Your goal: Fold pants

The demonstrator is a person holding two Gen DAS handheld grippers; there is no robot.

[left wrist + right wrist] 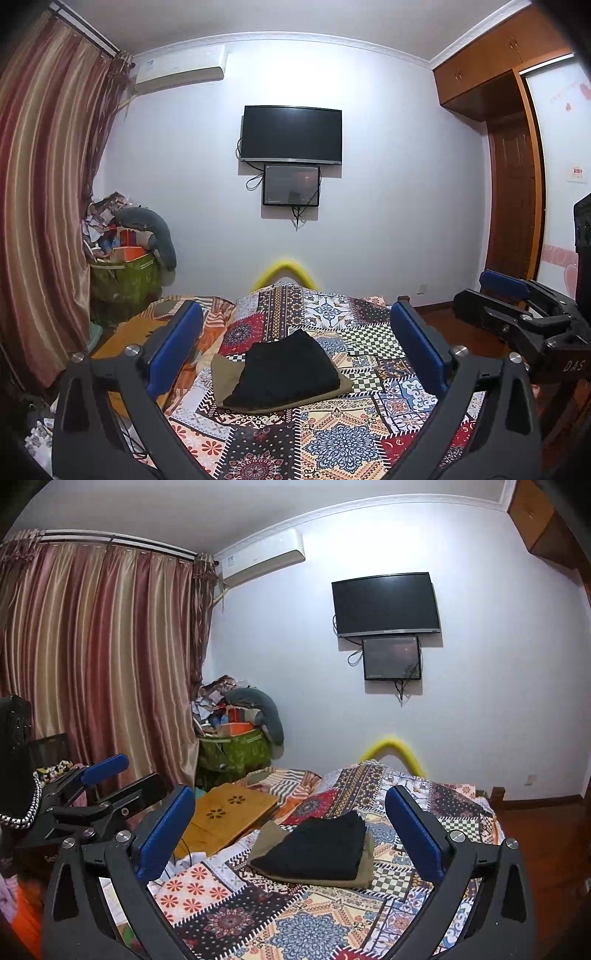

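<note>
Black pants (286,369) lie folded atop an olive garment (225,373) on the patchwork bed (343,443); soft, limp cloth, best pinched at a folded edge. Left hand-held gripper (295,354) and right hand-held gripper (291,834) hover wide open, empty.

Olive pants (225,373) mostly under black pants (286,369)

Black pants (286,371), folded into a compact rectangle, are seen lying flat on top of folded khaki pants (225,373) on a patterned quilt (332,439), just below centre of both wrist frames, between the fingers.
</note>
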